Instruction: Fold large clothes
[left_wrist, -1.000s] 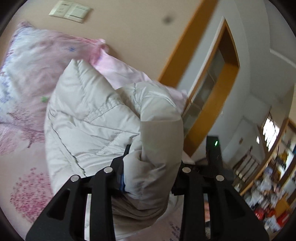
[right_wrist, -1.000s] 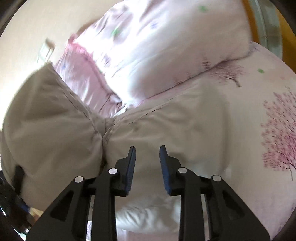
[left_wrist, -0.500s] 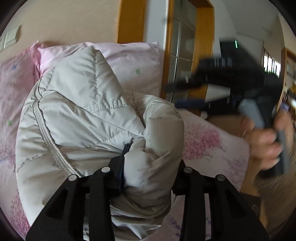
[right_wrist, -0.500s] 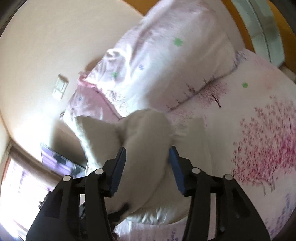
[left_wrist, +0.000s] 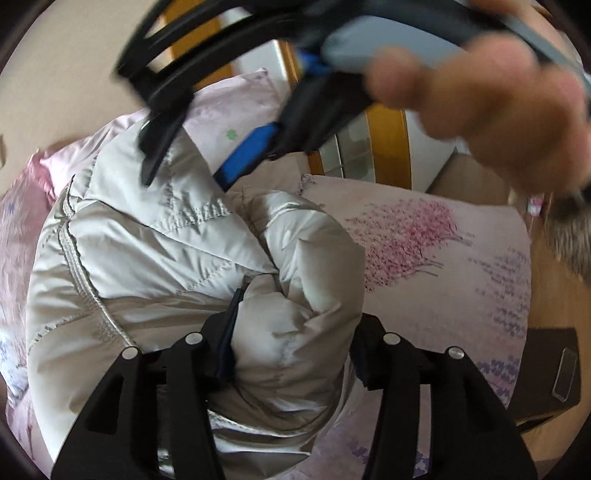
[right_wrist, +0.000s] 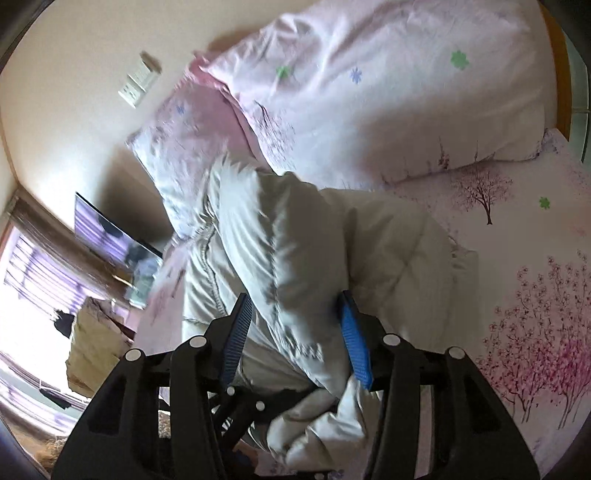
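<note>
A pale grey quilted puffer jacket lies bunched on a bed with a pink blossom-print sheet. My left gripper is shut on a thick rolled part of the jacket. My right gripper is wide open and straddles a raised ridge of the jacket; its blue pads sit on either side of the fabric. In the left wrist view the right gripper comes in from above, held by a blurred hand, with its tips at the jacket's upper edge.
Pink floral pillows lie at the head of the bed against a beige wall with a switch plate. An orange wooden door frame stands behind the bed. A television and a bright window are to the left.
My right gripper has moved in over the jacket and opened wider, and it now straddles a ridge of it. The left gripper keeps its hold while its view swings toward the bed.
</note>
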